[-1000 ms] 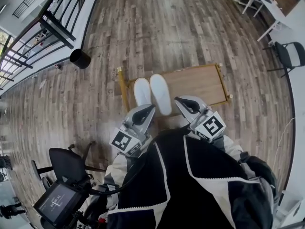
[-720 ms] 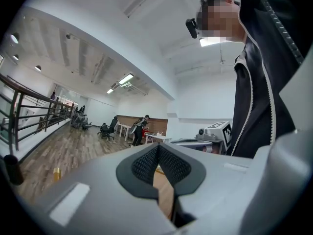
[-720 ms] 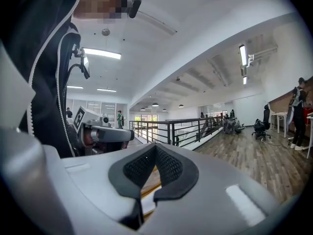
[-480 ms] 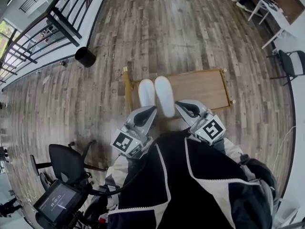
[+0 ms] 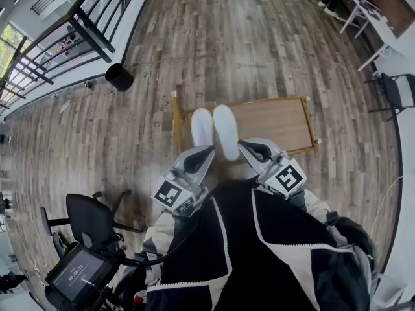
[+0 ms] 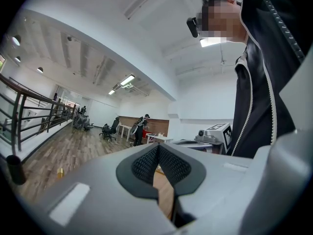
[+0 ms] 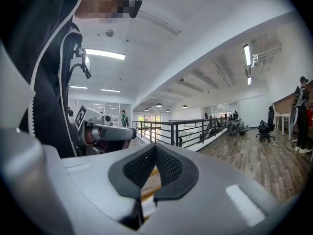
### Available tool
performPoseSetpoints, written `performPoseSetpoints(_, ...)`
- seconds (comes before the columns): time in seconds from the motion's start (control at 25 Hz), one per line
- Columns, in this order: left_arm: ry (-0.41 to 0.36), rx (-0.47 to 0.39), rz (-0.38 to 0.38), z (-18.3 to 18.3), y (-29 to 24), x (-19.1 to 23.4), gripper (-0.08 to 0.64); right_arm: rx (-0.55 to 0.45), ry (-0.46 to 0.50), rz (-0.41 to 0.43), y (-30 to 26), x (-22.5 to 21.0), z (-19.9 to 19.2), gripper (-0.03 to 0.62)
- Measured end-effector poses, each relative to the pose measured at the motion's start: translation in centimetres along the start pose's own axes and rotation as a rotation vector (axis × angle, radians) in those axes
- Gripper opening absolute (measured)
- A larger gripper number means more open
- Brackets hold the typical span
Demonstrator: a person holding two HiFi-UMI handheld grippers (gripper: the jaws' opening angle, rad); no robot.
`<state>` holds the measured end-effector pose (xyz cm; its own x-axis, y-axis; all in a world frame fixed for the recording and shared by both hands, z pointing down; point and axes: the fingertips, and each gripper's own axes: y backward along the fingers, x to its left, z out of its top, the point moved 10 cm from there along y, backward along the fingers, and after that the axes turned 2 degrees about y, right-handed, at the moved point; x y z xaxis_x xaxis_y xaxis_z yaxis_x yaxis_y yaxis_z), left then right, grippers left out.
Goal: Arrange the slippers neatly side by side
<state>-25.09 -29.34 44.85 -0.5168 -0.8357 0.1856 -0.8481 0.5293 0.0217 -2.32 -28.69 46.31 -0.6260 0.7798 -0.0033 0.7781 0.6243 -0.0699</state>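
Note:
Two white slippers lie side by side on a low wooden platform [image 5: 279, 118] with a gold frame, the left slipper [image 5: 201, 127] touching the right slipper [image 5: 225, 130], toes pointing away from me. Both grippers are held close to my body, just short of the slippers' heels. My left gripper [image 5: 205, 153] is shut and empty; in the left gripper view its pads [image 6: 146, 163] meet with nothing between them. My right gripper [image 5: 246, 144] is shut and empty too, its pads [image 7: 168, 166] pressed together in the right gripper view.
A black bin [image 5: 119, 77] stands on the wood floor by the dark railing [image 5: 81, 28] at the upper left. An office chair [image 5: 91, 220] and a screen device [image 5: 74, 274] sit at the lower left. A white table [image 5: 373, 18] and a chair [image 5: 397, 83] are at the right.
Only my head view has shifted a little; the slippers stay put and both grippers stay shut near my body.

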Motion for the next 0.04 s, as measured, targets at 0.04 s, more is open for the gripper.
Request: performPoseSetpoints(0.04, 0.001, 0.0, 0.001, 0.0, 0.05, 0.02, 0.02, -0.001, 0.0, 0.001, -0.04, 0.05, 0.0, 0.0)
